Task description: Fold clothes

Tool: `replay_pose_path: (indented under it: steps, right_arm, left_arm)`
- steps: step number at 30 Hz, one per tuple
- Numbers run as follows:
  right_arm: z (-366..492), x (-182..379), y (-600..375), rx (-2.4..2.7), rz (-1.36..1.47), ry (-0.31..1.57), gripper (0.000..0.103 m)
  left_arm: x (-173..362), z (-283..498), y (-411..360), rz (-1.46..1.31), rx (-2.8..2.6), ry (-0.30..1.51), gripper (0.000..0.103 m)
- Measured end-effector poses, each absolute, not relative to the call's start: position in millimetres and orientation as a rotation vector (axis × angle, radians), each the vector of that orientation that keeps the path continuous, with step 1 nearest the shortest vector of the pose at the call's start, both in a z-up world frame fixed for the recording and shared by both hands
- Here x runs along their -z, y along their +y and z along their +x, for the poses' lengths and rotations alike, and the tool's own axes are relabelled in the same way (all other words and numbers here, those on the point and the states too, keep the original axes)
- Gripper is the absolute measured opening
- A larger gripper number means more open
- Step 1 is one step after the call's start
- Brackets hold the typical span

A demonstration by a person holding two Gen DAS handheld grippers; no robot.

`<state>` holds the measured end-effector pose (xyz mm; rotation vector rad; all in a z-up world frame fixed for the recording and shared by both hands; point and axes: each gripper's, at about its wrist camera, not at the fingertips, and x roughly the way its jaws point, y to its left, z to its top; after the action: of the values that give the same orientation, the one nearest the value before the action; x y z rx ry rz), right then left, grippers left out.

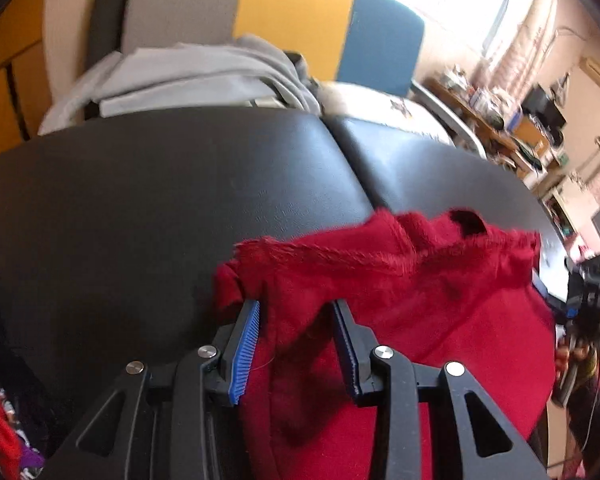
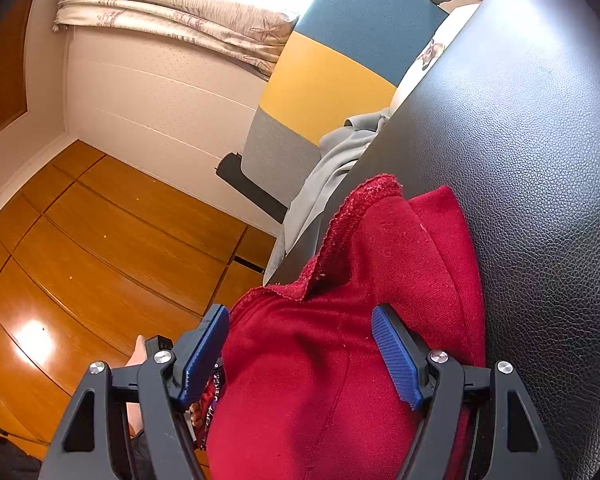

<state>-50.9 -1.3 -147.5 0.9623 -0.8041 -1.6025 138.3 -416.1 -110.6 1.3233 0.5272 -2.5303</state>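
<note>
A red fleece garment [image 1: 420, 300] lies bunched on a black leather surface [image 1: 140, 200]. In the left wrist view my left gripper [image 1: 296, 308] has its blue-padded fingers apart, with a fold of the red cloth between them and draped over the jaws. In the right wrist view the same red garment [image 2: 340, 340] hangs over the surface's edge, its raw hem pointing forward. My right gripper [image 2: 300, 320] is open wide, its fingers on either side of the cloth. The other gripper shows at the right edge of the left wrist view.
A grey garment [image 1: 188, 76] lies folded beyond the black surface [image 2: 520, 160], against a grey, yellow and blue chair back [image 1: 292, 16]. A wooden floor [image 2: 100, 240] lies below on the left. A cluttered shelf [image 1: 512, 132] stands at the far right.
</note>
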Motion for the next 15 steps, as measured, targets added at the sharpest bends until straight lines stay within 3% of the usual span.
replay_pose_path:
  steps: [1, 3, 9, 15]
  right_arm:
    - [-50.9, 147.7, -1.2, 1.602, 0.962, -0.805, 0.075]
    - [-50.5, 147.3, -1.9, 1.606, 0.962, -0.801, 0.075]
    - [-50.6, 147.7, -2.6, 1.611, 0.963, -0.795, 0.075]
    - [-50.8, 147.7, -2.8, 1.615, 0.962, -0.785, 0.075]
  left_arm:
    - [113.2, 136.6, -413.7, 1.343, 2.52, 0.498, 0.018]
    - [112.5, 136.9, -410.1, 1.336, 2.522, 0.475, 0.009]
    - [66.6, 183.4, -419.2, 0.989, 2.591, 0.622, 0.007]
    - [112.0, 157.0, -424.8, 1.191, 2.449, 0.509, 0.007]
